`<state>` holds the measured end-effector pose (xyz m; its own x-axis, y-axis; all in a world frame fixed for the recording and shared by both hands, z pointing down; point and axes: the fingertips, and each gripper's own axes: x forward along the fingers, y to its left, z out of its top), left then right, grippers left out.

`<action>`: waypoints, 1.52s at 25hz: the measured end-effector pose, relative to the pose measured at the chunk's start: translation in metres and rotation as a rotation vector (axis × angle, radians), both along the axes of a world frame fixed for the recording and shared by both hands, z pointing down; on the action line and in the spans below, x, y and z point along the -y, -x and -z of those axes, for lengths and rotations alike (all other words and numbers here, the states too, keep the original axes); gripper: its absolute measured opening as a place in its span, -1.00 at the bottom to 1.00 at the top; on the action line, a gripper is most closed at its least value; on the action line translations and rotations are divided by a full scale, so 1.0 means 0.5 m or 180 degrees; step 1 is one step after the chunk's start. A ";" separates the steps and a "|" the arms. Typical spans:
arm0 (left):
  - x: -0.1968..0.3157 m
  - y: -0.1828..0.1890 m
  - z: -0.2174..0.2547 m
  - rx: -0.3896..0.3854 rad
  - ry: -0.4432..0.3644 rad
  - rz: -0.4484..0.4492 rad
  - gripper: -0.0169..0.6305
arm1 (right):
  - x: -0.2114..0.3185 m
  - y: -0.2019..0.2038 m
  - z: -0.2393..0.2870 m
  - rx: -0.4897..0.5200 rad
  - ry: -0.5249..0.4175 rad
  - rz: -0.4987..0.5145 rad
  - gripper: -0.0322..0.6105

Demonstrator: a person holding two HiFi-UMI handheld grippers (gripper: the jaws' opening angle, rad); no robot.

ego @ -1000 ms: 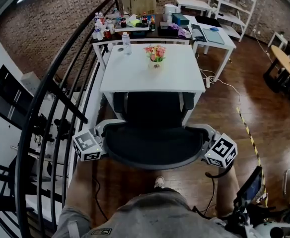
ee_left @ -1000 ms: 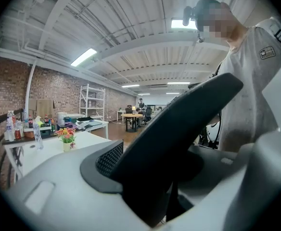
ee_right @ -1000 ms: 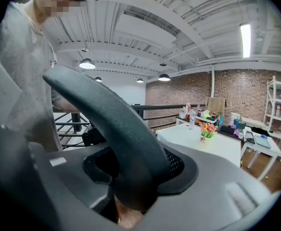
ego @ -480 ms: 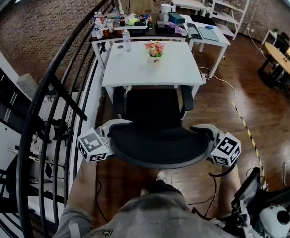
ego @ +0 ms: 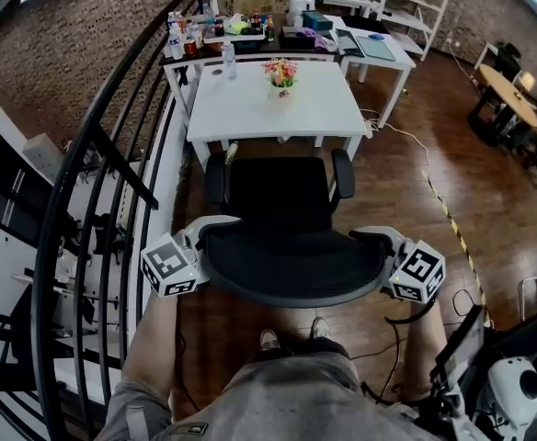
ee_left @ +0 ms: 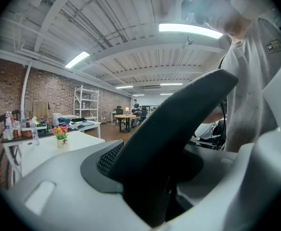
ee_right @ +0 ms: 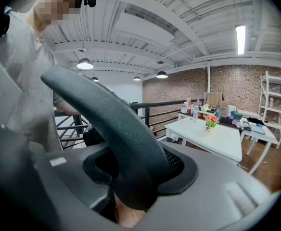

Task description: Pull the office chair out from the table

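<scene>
The black office chair (ego: 279, 194) stands before the white table (ego: 250, 108), its seat and armrests clear of the table's front edge. Its curved backrest (ego: 291, 266) is nearest me. My left gripper (ego: 206, 235) is shut on the backrest's left end, and my right gripper (ego: 376, 240) is shut on its right end. In the left gripper view the black backrest rim (ee_left: 172, 124) runs between the grey jaws. The right gripper view has the same rim (ee_right: 116, 124) clamped between its jaws.
A black stair railing (ego: 98, 191) runs close along the left. A flower vase (ego: 280, 74) and a water bottle (ego: 228, 61) stand on the table. Behind it is a cluttered desk (ego: 250, 37). Striped tape (ego: 451, 223) crosses the wooden floor at right. My feet (ego: 291, 336) are behind the chair.
The chair has rolled back out from under the table toward me, with both grippers moving along on its backrest. The seat and armrests now show fully.
</scene>
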<state>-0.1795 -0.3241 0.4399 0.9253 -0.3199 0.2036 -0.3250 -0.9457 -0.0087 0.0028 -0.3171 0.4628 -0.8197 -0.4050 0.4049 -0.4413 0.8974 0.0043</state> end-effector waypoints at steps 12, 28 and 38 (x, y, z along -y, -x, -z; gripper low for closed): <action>-0.123 -0.016 0.009 0.0012 0.0035 0.0026 -0.19 | -0.126 -0.015 0.005 0.0016 -0.0022 0.0005 -0.28; -0.336 -0.090 0.008 -0.0008 0.0002 0.0251 -0.19 | -0.320 -0.090 0.004 0.0057 -0.0174 0.0205 -0.28; -0.506 -0.139 0.003 -0.0019 0.0072 0.0355 -0.16 | -0.483 -0.137 0.003 0.0075 -0.0199 0.0281 -0.28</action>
<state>-0.1101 -0.0711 0.4384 0.8854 -0.4163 0.2066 -0.4282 -0.9036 0.0144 0.0715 -0.0756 0.4611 -0.8623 -0.3546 0.3615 -0.3611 0.9311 0.0520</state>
